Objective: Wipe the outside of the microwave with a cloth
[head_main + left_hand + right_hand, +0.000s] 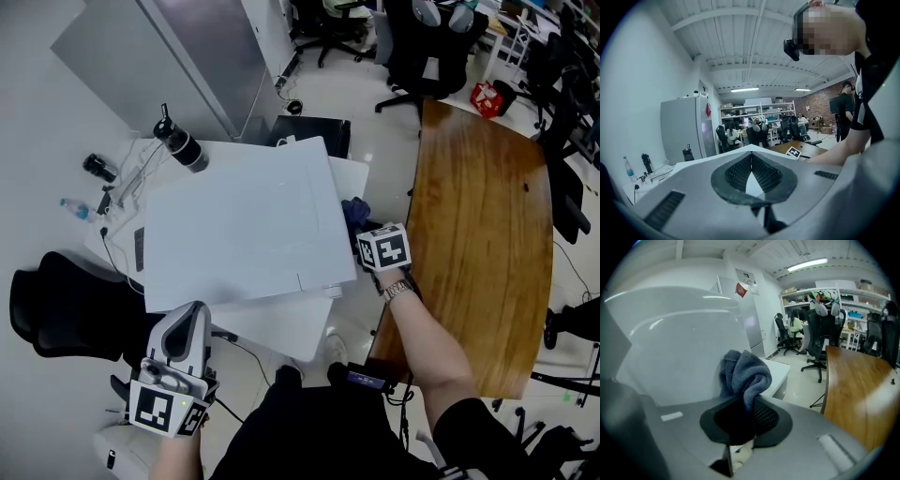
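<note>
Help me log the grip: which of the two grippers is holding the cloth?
The right gripper: its jaws are shut on the blue-grey cloth beside the white microwave. The left gripper is shut with nothing between its jaws.

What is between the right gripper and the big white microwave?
A fluffy blue-grey cloth, clamped in the right gripper, bunches up right by the side wall of the boxy white microwave. The right gripper view shows it best.
</note>
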### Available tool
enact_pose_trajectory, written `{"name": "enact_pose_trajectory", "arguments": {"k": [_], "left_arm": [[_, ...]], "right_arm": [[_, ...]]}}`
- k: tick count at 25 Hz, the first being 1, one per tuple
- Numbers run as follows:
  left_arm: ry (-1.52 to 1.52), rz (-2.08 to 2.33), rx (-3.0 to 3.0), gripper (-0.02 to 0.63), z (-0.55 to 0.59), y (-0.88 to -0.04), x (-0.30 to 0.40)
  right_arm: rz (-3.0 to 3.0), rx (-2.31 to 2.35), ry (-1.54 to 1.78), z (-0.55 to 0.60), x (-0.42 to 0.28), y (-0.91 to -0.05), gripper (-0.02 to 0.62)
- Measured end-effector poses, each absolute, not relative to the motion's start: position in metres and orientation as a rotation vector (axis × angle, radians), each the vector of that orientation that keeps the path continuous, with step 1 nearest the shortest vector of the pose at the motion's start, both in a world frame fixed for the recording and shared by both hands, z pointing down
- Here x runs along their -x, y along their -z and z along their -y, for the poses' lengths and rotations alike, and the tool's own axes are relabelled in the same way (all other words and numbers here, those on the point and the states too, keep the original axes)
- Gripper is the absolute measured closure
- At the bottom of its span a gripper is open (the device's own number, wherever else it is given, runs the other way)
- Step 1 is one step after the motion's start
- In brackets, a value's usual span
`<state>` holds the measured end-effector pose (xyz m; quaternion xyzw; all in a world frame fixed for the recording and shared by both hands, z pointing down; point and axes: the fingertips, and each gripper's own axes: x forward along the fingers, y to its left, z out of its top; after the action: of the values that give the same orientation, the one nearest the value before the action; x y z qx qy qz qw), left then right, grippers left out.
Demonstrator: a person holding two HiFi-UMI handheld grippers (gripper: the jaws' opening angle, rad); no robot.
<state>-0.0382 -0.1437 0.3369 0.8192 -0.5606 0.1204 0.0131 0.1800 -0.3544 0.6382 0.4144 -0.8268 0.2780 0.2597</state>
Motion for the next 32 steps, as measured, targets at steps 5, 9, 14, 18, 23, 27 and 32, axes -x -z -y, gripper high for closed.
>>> {"name": "enact_pose_trajectory", "arguments": {"k": [5,9,14,18,23,27,32], "left_arm": [[-0.394,1.765,-2.531,0.601,0.14,-0.338,0.041],[-0.406,1.782,-2.514,0.6,0.138,-0.339,0.045],[-0.417,1.791,-2.496,0.601,0.135,-0.343,0.048],[-0.414,1.795,-2.484,0.601,0.133,-0.346,0.052],[-0.386,1.797,-2.483,0.601,0.131,-0.348,0.057],[-0.353,1.788,-2.499,0.601,0.126,-0.346,0.061],[-0.302,1.782,-2.527,0.6,0.111,-0.341,0.071]], "right_arm": [[2.213,-1.109,-0.779,0.354,-0.181,-0.651,0.546],[2.194,-1.107,-0.789,0.354,-0.181,-0.658,0.546],[2.165,-1.108,-0.787,0.356,-0.183,-0.666,0.546],[2.137,-1.111,-0.79,0.354,-0.186,-0.67,0.546],[2.11,-1.143,-0.771,0.354,-0.197,-0.666,0.546],[2.103,-1.183,-0.761,0.347,-0.21,-0.654,0.546],[2.098,-1.244,-0.741,0.324,-0.224,-0.634,0.546]]}}
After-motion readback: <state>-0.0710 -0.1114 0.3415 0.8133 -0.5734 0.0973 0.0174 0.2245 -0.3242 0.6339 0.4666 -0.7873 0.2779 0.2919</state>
